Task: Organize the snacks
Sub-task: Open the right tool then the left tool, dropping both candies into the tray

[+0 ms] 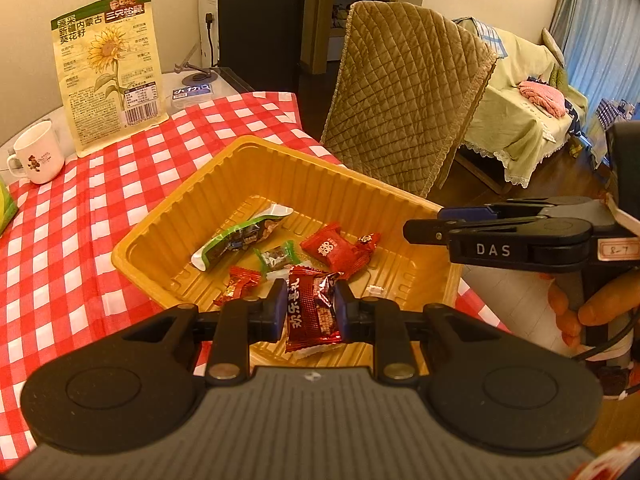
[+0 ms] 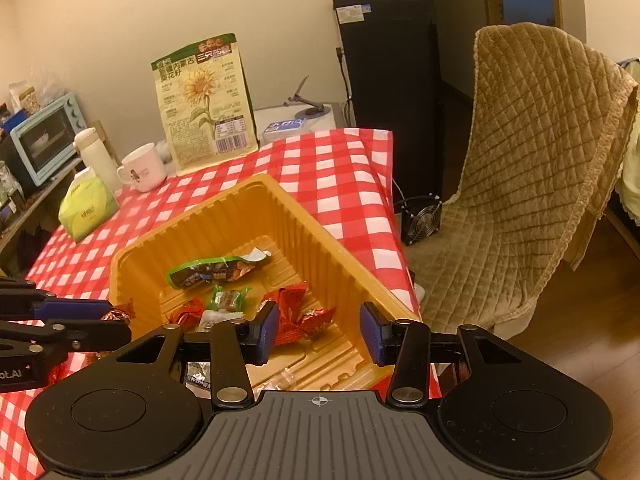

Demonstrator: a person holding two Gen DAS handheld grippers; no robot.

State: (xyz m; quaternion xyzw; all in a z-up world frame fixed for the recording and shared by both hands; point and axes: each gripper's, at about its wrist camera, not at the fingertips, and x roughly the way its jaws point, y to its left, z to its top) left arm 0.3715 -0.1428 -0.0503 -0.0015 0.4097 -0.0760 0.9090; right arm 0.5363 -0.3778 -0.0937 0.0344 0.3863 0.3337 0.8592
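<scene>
Yellow tray (image 1: 224, 184): ribbed plastic, sitting on the bench near its right edge, with several wrapped snacks lying on its floor.
Bench (image 1: 60, 240): covered by a red and white checked cloth.
Left gripper (image 1: 311, 312): fingers nearly closed, clamped on a dark red snack packet (image 1: 314, 308) by its two sides; the packet hangs over the near part of the tray.
Right gripper (image 2: 319, 330): fingers partly apart with nothing between them, poised over the tray's near right corner.
Snacks in tray: a long green packet (image 1: 240, 240) toward the back, a small green candy (image 1: 278, 258) beside it, red wrapped candies (image 1: 332, 250) to the right.
Hand (image 1: 580, 308): grips the right gripper's handle, seen at the right of the left view.
Behind the tray: a tall sunflower seed bag (image 1: 110, 68) standing upright, a white mug (image 1: 38, 158) to its left.
Chair (image 1: 404, 92): draped in a quilted tan cover, just past the bench's right edge.
</scene>
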